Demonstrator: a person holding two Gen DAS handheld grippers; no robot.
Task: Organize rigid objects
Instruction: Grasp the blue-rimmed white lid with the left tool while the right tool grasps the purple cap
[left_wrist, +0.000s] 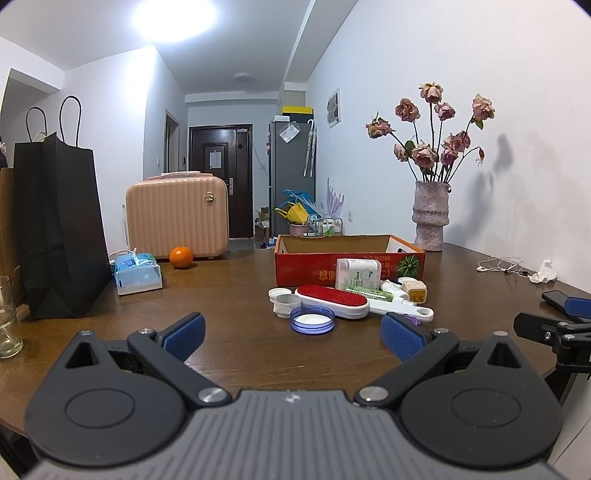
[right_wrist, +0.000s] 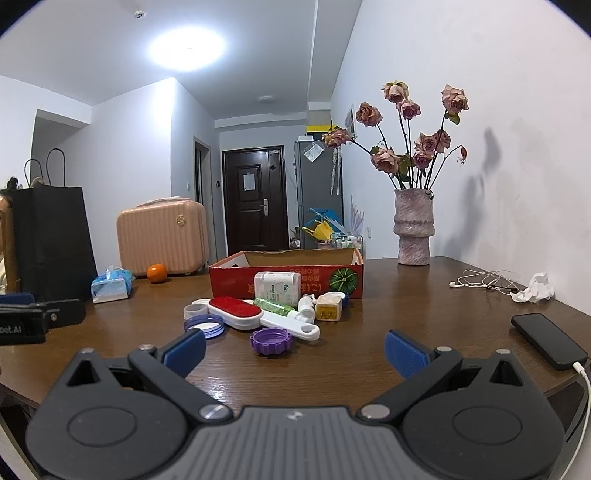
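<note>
From the left wrist camera, the left gripper (left_wrist: 291, 334) hangs low over the brown table (left_wrist: 221, 295) with its blue fingers (left_wrist: 184, 334) spread wide and nothing between them. Straight ahead and a little right lies the clutter to be sorted: a blue-rimmed lid (left_wrist: 312, 320) nearest, a white cap (left_wrist: 287, 304) just behind it, then the red lint brush (left_wrist: 332, 301) with its long axis running across the view, handle end to the right. Behind these stand a white bottle (left_wrist: 357, 274) and a small yellow block (left_wrist: 415, 290), right against the red cardboard box (left_wrist: 349, 258), which looks like the likely home for them. The other tool shows only as a black edge at far right. The purple cap is nearly hidden here behind the right finger.

From the right wrist camera, the right gripper (right_wrist: 293, 350) is likewise wide open and holds nothing. Here the purple cap (right_wrist: 270, 341) sits plainly in the open, just ahead and slightly left of centre, the closest piece to this claw. The lint brush (right_wrist: 236, 312) lies beyond it, angled from upper left to lower right, and the blue-rimmed lid (right_wrist: 204, 325) is off left. This view also shows a phone (right_wrist: 546, 339) on its cable at right, well apart from the pile.

My guess: the purple cap falls to the right hand, the lid to the left.
</note>
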